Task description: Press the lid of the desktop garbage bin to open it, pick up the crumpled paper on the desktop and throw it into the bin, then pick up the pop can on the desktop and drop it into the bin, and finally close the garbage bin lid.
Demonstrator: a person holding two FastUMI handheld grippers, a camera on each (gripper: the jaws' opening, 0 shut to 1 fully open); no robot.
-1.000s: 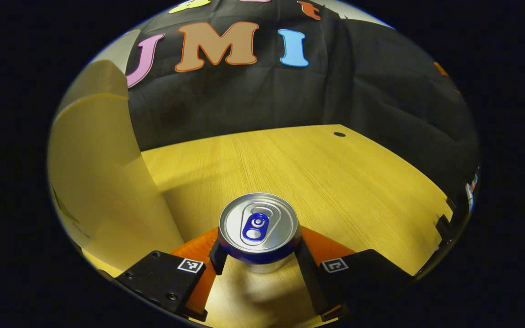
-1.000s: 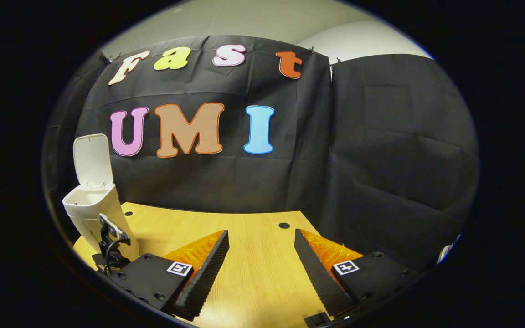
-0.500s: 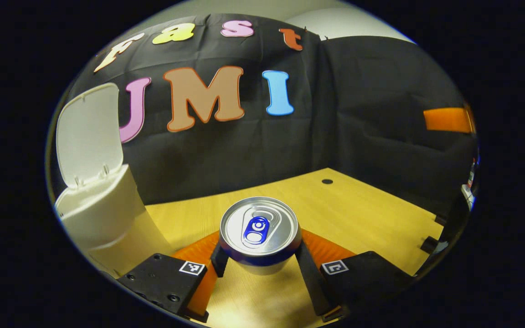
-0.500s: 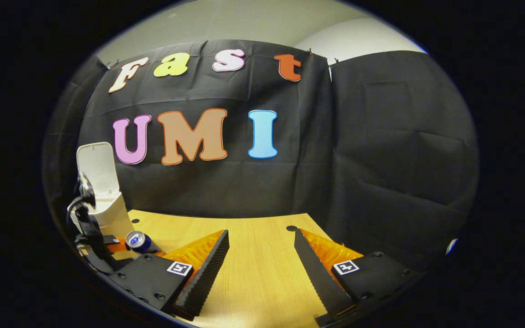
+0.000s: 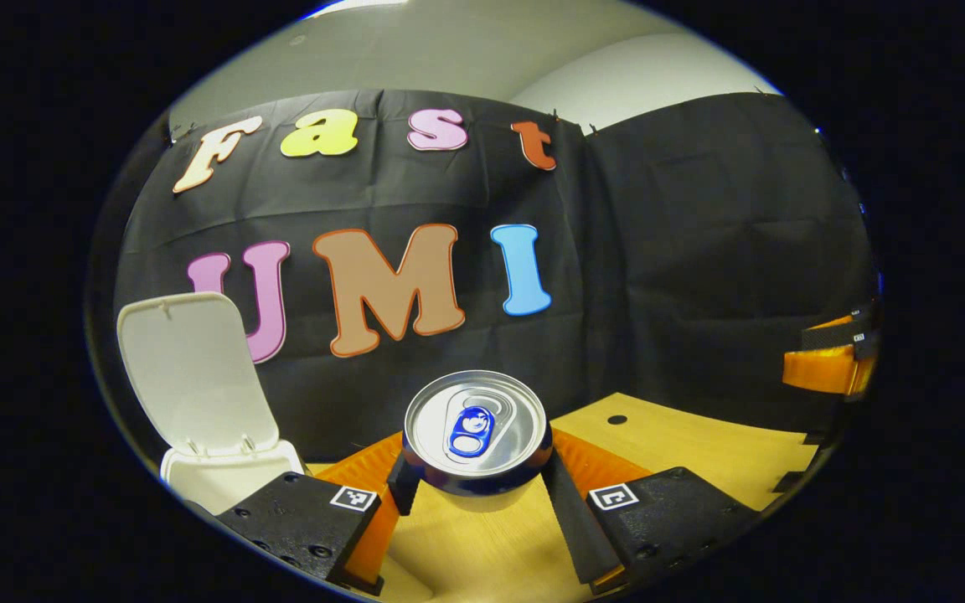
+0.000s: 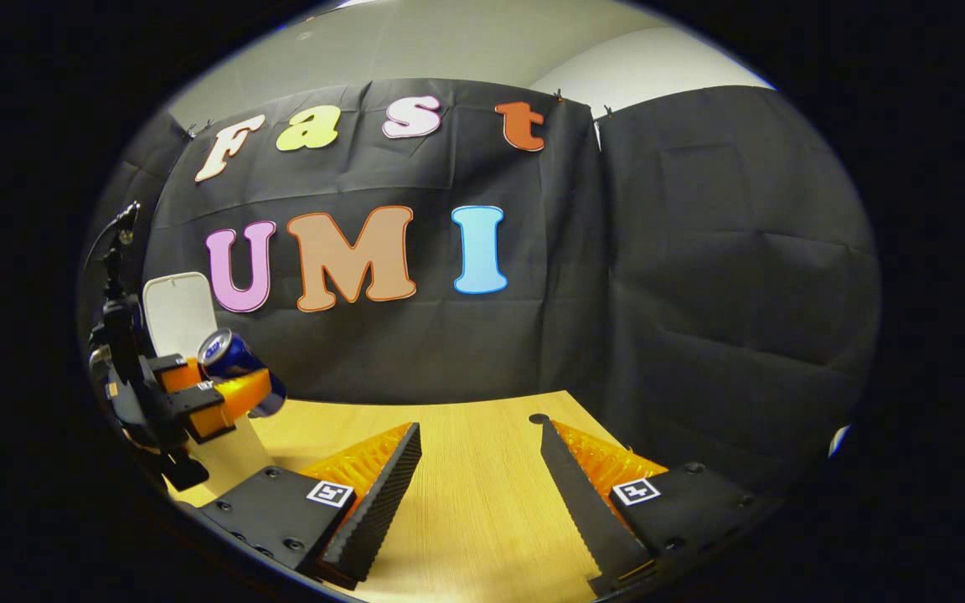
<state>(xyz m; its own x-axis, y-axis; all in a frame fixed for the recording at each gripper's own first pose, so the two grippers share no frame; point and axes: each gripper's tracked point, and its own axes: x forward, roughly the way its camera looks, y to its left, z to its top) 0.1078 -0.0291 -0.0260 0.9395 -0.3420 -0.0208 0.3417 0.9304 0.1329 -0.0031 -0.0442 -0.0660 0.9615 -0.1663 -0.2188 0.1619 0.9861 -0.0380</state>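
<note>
With the bin [image 5: 227,473] standing lid [image 5: 198,368] up, the left gripper [image 5: 477,481] is clamping the can [image 5: 477,429] off the desk [image 6: 466,502] right of the bin, the right gripper [image 6: 480,477] is idling with jaws spread, so the drop and lid closing are remaining.

pop can [image 5: 476,431]: silver top, blue tab and blue band | bin [image 5: 227,481]: white, lid [image 5: 195,368] white | counter [image 5: 700,448]: yellow wood grain
</note>
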